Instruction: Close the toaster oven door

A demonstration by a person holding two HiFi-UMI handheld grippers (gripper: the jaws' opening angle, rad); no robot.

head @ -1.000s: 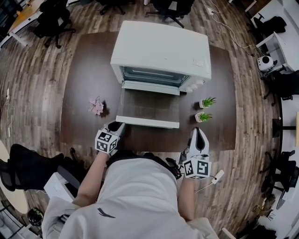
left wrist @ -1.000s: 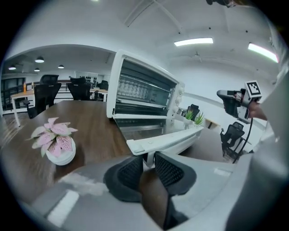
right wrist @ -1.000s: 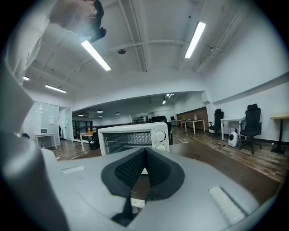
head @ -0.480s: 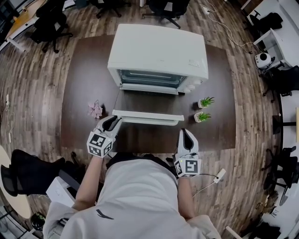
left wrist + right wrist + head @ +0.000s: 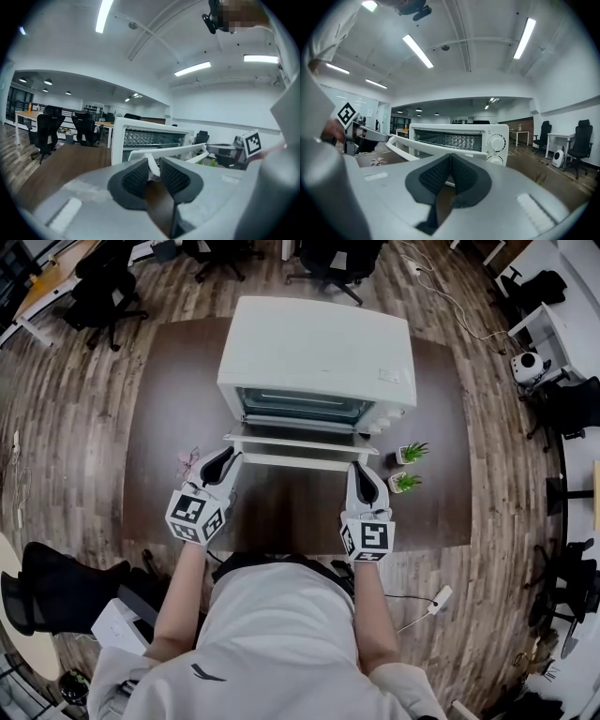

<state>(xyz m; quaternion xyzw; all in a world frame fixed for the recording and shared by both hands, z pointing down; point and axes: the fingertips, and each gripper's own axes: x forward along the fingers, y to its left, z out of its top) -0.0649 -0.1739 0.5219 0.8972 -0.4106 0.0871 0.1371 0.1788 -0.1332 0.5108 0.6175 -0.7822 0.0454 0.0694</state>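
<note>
The white toaster oven (image 5: 319, 348) stands at the back middle of the dark table (image 5: 173, 381). Its drop-down door (image 5: 300, 452) is tilted partly up, with the rack showing behind it. My left gripper (image 5: 223, 465) is at the door's left front corner. Its jaws are closing, a narrow gap is left, and the handle's left post (image 5: 151, 164) shows at the tips without being pinched. My right gripper (image 5: 360, 476) is shut and empty at the door's right front corner. In the right gripper view the handle bar (image 5: 419, 146) runs just above the shut jaws (image 5: 450, 171).
Two small potted plants (image 5: 413, 452) (image 5: 406, 482) stand right of the door, close to my right gripper. A crumpled pink thing (image 5: 190, 462) lies left of my left gripper. Office chairs (image 5: 103, 277) and desks surround the table.
The door has swung up from lying flat to partly raised. Both grippers moved forward toward the oven with it, the right one from the table's front edge.
</note>
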